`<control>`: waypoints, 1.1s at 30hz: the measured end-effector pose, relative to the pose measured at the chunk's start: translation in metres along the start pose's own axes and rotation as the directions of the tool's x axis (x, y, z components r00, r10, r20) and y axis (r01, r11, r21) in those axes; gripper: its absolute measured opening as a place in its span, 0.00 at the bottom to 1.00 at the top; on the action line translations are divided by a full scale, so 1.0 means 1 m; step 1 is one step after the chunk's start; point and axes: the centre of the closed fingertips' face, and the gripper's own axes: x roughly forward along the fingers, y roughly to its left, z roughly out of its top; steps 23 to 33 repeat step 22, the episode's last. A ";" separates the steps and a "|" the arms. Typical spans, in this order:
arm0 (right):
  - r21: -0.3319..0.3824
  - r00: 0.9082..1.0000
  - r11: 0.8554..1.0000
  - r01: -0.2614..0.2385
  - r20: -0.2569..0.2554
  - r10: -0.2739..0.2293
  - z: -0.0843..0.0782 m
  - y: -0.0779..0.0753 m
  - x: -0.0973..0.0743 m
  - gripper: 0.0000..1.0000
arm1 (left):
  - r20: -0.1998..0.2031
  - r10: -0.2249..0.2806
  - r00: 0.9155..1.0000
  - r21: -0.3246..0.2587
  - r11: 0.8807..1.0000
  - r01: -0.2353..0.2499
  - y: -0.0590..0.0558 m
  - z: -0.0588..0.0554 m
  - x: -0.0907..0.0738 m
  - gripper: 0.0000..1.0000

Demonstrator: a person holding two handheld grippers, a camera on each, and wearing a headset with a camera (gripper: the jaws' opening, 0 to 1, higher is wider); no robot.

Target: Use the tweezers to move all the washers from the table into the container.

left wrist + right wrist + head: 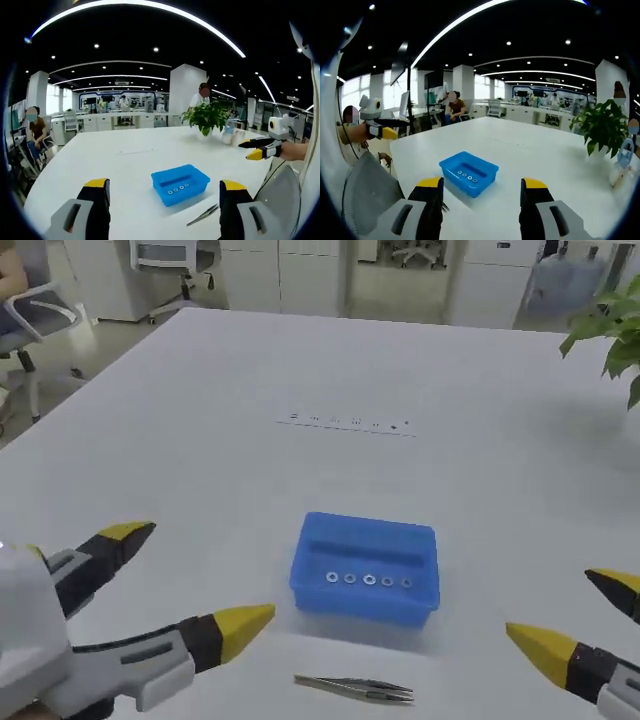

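Left gripper (192,576) and right gripper (556,606) up close, fingers (238,626) wide apart, nothing held.
Tweezers (355,687) lie on the worktop (200,420) just beside the blue container (365,612), five washers (369,580) inside.

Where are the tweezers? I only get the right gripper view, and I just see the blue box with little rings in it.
Observer: The tweezers lie flat on the table, on the near side of the blue container, untouched.
Operator: Is the other gripper holding anything?
Observer: No, the left gripper is open and empty.
Operator: Anything else on the table?
Observer: A faint row of small things lies beyond the container; too small to tell what.
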 end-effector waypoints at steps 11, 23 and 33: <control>0.085 0.988 0.990 0.117 0.087 -0.124 0.013 -0.020 -0.014 0.90 | 0.030 0.009 1.000 0.007 1.000 -0.010 0.000 0.013 -0.001 0.99; 0.101 0.988 0.988 0.113 0.092 -0.122 0.015 -0.019 -0.008 0.99 | 0.035 -0.007 0.999 0.001 1.000 0.007 -0.006 0.017 0.001 0.99; 0.101 0.988 0.988 0.113 0.092 -0.122 0.015 -0.019 -0.008 0.99 | 0.035 -0.007 0.999 0.001 1.000 0.007 -0.006 0.017 0.001 0.99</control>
